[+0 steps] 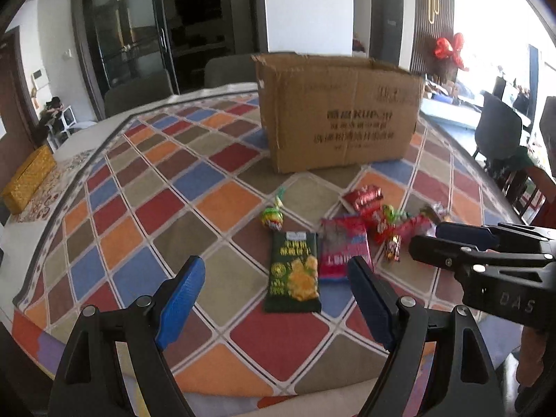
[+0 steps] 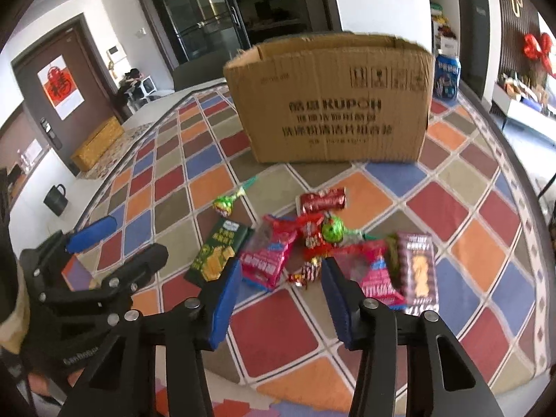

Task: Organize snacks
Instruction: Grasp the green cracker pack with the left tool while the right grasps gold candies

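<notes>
Right wrist view: right gripper (image 2: pixel 279 279) half open, empty, above small foil candy (image 2: pixel 305 272) in snack pile (image 2: pixel 312 243) mid-tablecloth (image 2: pixel 451 208) before cardboard box (image 2: pixel 330 104); left gripper (image 1: pixel 274 278) wide, empty over green packet (image 1: pixel 293 272); crowded wrappers risk double-grab.

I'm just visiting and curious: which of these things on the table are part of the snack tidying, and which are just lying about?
Part of the job:
- cardboard box
- green packet
- pink packet
- red packet
- lollipops
- purple packet

Just lying about:
- yellow box
- black mug
- blue can

Snack packets (image 2: pixel 278 253) scattered before box (image 2: pixel 333 104)
</notes>
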